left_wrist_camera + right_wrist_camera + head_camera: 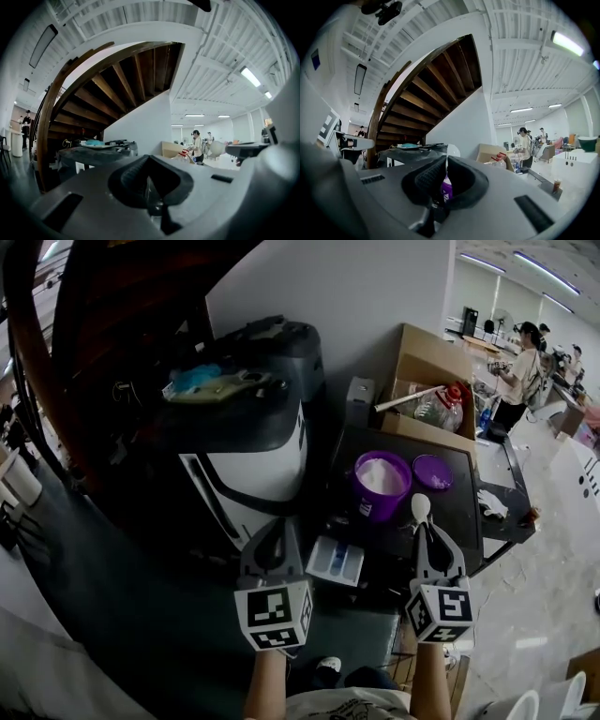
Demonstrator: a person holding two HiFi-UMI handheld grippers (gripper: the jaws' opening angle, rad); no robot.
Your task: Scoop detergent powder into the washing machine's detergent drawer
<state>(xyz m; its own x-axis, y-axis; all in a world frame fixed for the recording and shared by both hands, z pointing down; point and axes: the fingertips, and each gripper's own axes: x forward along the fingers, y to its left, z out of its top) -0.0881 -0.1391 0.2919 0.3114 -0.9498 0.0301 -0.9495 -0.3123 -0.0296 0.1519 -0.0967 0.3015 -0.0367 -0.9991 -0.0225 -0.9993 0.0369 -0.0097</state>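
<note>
The washing machine [246, 461] stands at centre left, white-fronted with a dark top. Its detergent drawer [336, 561] is pulled out low on the right side. A purple tub [380, 482] full of white powder sits on the black table [459, 512], with its purple lid [432, 472] beside it. My right gripper [427, 527] is shut on the handle of a white spoon [421, 508], whose bowl points up just right of the tub. The spoon [451, 151] rises above the shut jaws in the right gripper view. My left gripper [274, 527] is shut and empty, just left of the drawer.
A cardboard box [427, 371] with a jar and bottles stands behind the table. Clutter lies on the machine's top [211, 382]. A dark wooden staircase [117, 89] curves over the left. A person [520, 371] works at the far right.
</note>
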